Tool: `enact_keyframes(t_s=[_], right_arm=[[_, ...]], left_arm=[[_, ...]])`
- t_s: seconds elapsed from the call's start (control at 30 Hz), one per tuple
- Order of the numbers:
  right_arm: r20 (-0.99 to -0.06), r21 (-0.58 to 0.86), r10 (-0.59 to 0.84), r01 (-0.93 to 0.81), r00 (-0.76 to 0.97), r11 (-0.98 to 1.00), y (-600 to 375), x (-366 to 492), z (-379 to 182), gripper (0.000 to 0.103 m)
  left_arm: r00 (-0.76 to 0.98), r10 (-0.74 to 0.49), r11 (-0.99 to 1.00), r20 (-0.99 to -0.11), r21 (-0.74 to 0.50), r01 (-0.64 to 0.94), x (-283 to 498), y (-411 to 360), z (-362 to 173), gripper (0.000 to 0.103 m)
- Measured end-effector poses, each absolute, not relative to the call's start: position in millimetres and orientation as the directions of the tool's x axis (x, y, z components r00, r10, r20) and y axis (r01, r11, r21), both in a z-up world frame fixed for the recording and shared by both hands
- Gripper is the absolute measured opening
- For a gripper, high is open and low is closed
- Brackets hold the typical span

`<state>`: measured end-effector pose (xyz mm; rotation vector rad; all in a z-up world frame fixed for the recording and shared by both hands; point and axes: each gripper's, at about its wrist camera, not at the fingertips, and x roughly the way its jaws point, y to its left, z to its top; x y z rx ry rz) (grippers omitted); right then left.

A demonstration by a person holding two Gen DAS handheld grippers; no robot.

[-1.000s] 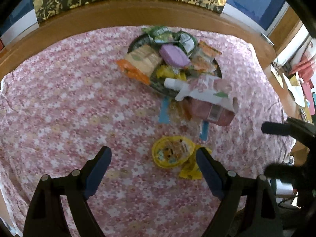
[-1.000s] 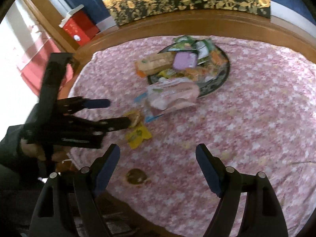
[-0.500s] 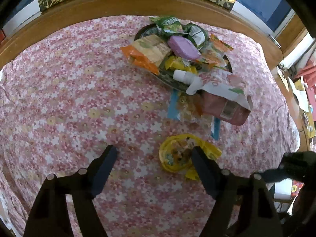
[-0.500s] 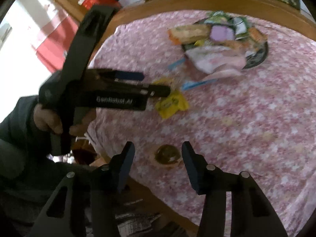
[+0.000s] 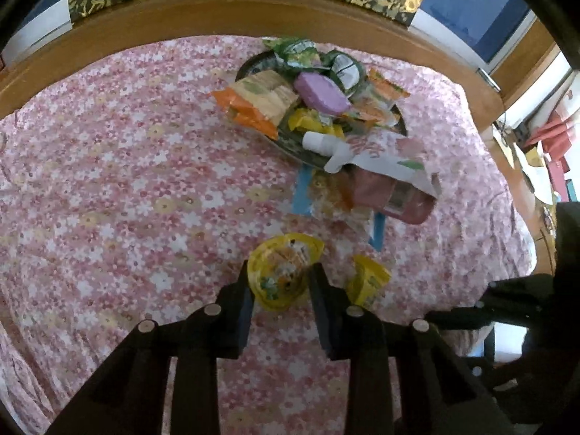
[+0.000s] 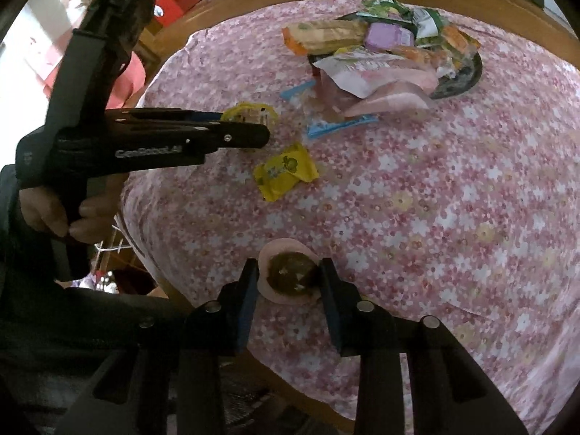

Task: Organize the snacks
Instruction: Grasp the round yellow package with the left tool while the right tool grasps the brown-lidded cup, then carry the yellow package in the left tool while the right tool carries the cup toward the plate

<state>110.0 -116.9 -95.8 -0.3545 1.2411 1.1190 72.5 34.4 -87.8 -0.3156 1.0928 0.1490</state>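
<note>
Only your right wrist view shows the round pink-rimmed snack [image 6: 288,277] with a dark glossy centre, near the table edge, far from the plate [image 6: 460,83]; your right gripper [image 6: 288,279] has just been closing and now pinches it. Your left gripper [image 5: 279,282], also just closing, clamps the crinkly round yellow packet [image 5: 282,272], nearer the plate [image 5: 290,145], beside a flat yellow sachet [image 5: 368,281] on the floral cloth [image 5: 127,181].
</note>
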Motion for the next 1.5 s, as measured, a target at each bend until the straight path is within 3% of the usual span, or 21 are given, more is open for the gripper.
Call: enact_keyframes(t_s=[0.33, 1.5], right_arm=[[-0.829, 0.393, 0.553, -0.784, -0.078, 0.480, -119.9, 118.9, -80.4, 0.034], [-0.754, 0.382, 0.653, -0.759, 0.073, 0.526, -131.3, 155.0, -21.9, 0.034]], left_arm=[[0.522, -0.018, 0.936, -0.853, -0.198, -0.291, 53.0, 47.2, -47.7, 0.031], [0.558, 0.033, 0.951, -0.829, -0.146, -0.273, 61.2, 52.6, -17.9, 0.032]])
